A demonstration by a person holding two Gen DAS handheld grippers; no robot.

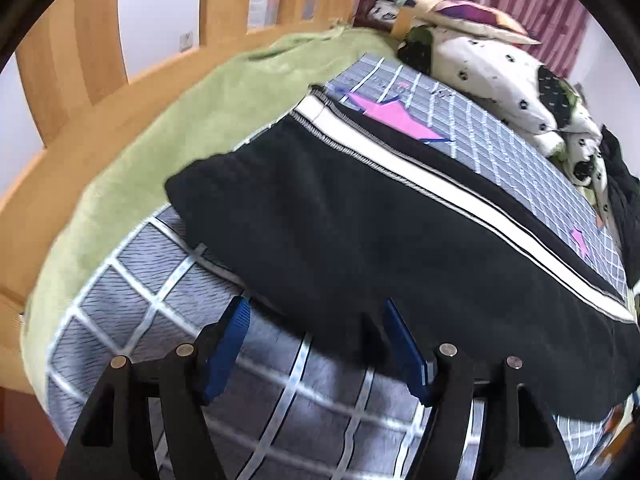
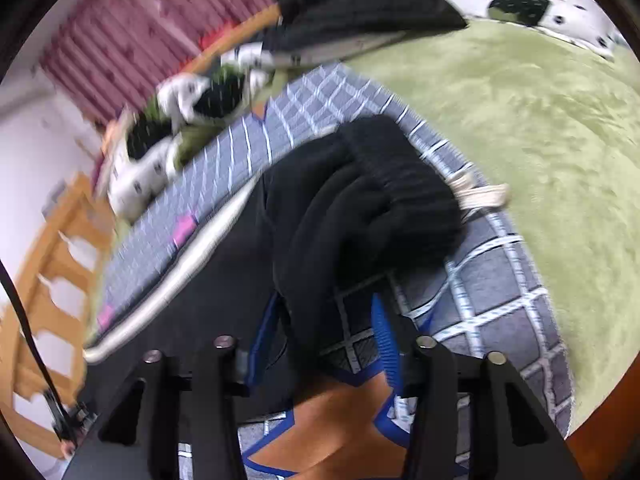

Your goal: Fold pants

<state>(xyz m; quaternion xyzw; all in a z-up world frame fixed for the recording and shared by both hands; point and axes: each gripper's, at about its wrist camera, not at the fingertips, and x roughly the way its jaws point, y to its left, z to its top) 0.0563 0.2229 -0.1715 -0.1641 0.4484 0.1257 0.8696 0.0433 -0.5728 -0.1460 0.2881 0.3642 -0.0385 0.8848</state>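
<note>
One pair of black pants [image 1: 340, 216] with one white side stripe [image 1: 420, 184] lies spread on the grey checked blanket [image 1: 132, 320], which covers part of a green bed cover [image 1: 168, 128] on the wooden bed [image 1: 68, 52]. My left tongs [image 1: 316, 316] stand wide open, both blue pads [image 1: 226, 350] just at the near edge of the pants, gripping nothing. In the right wrist view, my right tongs [image 2: 324, 320] are partly open around one bunched fold of the pants [image 2: 360, 208] by the gathered waistband (whether the pads actually press the cloth I cannot tell, the frame being blurred). One white drawstring [image 2: 480, 194] trails onto the green cover. Two pink stars [image 1: 396, 116] show on the blanket; one spotted quilt [image 1: 492, 72] lies beyond.
</note>
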